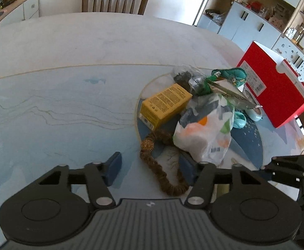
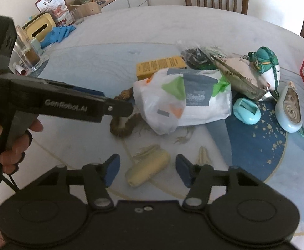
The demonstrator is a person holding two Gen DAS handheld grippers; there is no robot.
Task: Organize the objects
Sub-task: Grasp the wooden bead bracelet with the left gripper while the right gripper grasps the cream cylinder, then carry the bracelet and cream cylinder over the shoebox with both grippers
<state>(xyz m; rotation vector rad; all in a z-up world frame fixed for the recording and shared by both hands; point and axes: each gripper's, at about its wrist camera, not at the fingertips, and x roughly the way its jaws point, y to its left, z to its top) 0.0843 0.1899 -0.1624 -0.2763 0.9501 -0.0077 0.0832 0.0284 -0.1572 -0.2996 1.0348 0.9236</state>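
Observation:
A pile lies on the round table (image 1: 68, 95): a yellow box (image 1: 165, 106), a white plastic bag (image 1: 206, 129) and a teal plush bag (image 1: 238, 77). A brown fabric ring (image 1: 162, 166) lies between the fingers of my left gripper (image 1: 150, 167). Its right pad is at the ring and its left pad stands clear, so it is open. In the right wrist view a cream roll (image 2: 147, 170) lies between the fingers of my right gripper (image 2: 147, 167) with a gap on each side, so that gripper is open too. My left gripper (image 2: 120, 108) hangs over the brown ring (image 2: 122, 125).
A red box (image 1: 274, 83) stands at the table's right edge. A teal holder (image 2: 246, 110), a pale-blue oval case (image 2: 290, 110) and a silver packet (image 2: 239, 77) lie by the pile. A yellow tissue box (image 2: 39, 28), blue gloves (image 2: 58, 34) and a clear jar (image 2: 29, 52) sit far left. A chair (image 1: 115, 0) stands behind.

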